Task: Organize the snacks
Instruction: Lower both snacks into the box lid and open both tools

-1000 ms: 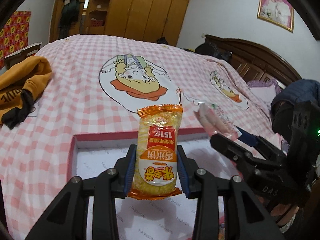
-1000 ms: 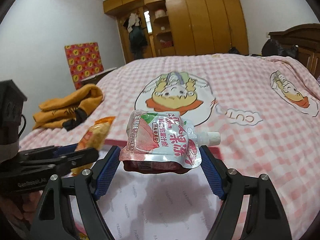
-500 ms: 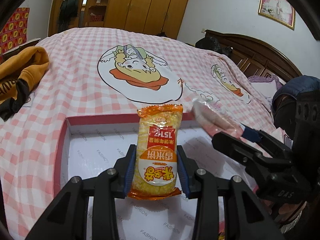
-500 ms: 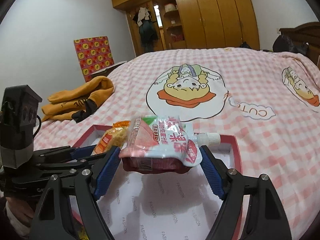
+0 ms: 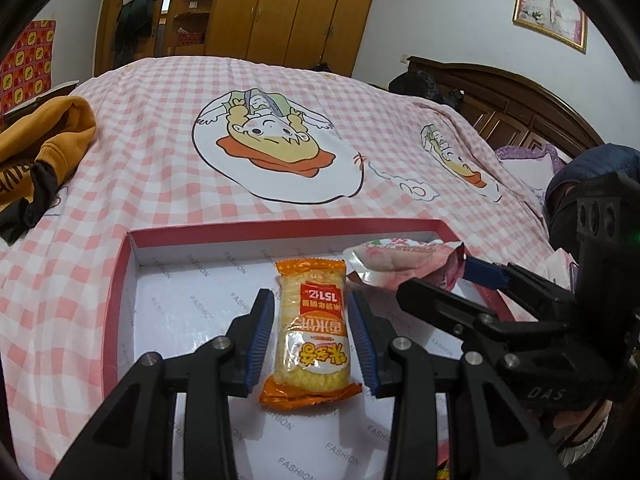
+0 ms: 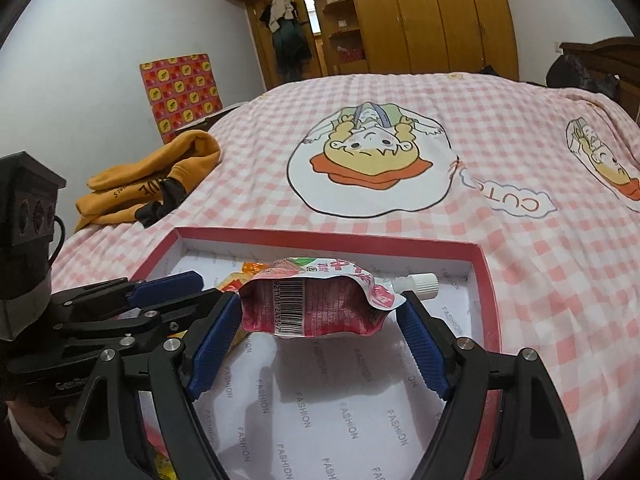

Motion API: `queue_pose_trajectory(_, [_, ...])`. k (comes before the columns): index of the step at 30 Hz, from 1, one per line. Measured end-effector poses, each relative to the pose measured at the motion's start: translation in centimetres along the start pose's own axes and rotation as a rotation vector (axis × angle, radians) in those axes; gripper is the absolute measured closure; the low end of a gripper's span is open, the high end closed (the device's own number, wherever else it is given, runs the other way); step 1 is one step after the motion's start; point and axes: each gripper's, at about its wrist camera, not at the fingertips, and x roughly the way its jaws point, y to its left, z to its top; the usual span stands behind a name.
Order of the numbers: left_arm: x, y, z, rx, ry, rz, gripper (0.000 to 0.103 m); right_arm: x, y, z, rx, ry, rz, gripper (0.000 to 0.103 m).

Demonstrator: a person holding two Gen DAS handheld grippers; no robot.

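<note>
In the left wrist view, the left gripper point(image 5: 312, 340) is standing spread around the orange rice cracker packet point(image 5: 311, 332), its blue pads showing a thin gap on either side while the packet is lying flat on the white lining of the red-rimmed box point(image 5: 120, 272) on the pink checked bedspread point(image 5: 160, 152). In the right wrist view, the right gripper point(image 6: 320, 328) is pinching the pink spouted juice pouch point(image 6: 316, 304) between its blue pads and holding it above the box's point(image 6: 488, 280) lining, barcode side facing the camera and white cap pointing right, with the cracker packet point(image 6: 236, 280) peeking out just to the pouch's left, beside the other gripper.
</note>
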Motion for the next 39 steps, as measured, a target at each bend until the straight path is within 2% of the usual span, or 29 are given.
queue_pose_trajectory(7, [0.1,0.3,0.1,-0.024,0.004,0.008,0.054,0.2,-0.3,0.0,0.018,0.01,-0.006,0.022])
queue_pose_trajectory(13, [-0.3,0.5,0.1,-0.041,0.003,0.043,0.039,0.1,-0.9,0.0,0.054,0.004,0.011,0.021])
queue_pose_trajectory(18, [-0.9,0.6,0.1,-0.046,-0.005,0.06,0.029,-0.1,-1.3,0.0,0.077,-0.001,0.024,0.013])
queue_pose_trajectory(24, [-1.6,0.1,0.2,-0.028,-0.017,0.094,0.021,-0.5,-1.7,0.0,0.101,-0.025,0.053,0.009])
queue_pose_trajectory(31, [-2.7,-0.5,0.3,-0.001,-0.042,0.088,0.015,-1.1,-2.4,0.0,0.141,-0.056,0.106,0.005])
queue_pose_trajectory(39, [-3.3,-1.4,0.3,0.026,-0.04,0.082,0.011,-1.2,-2.2,-0.1,0.136,-0.058,0.109,0.004])
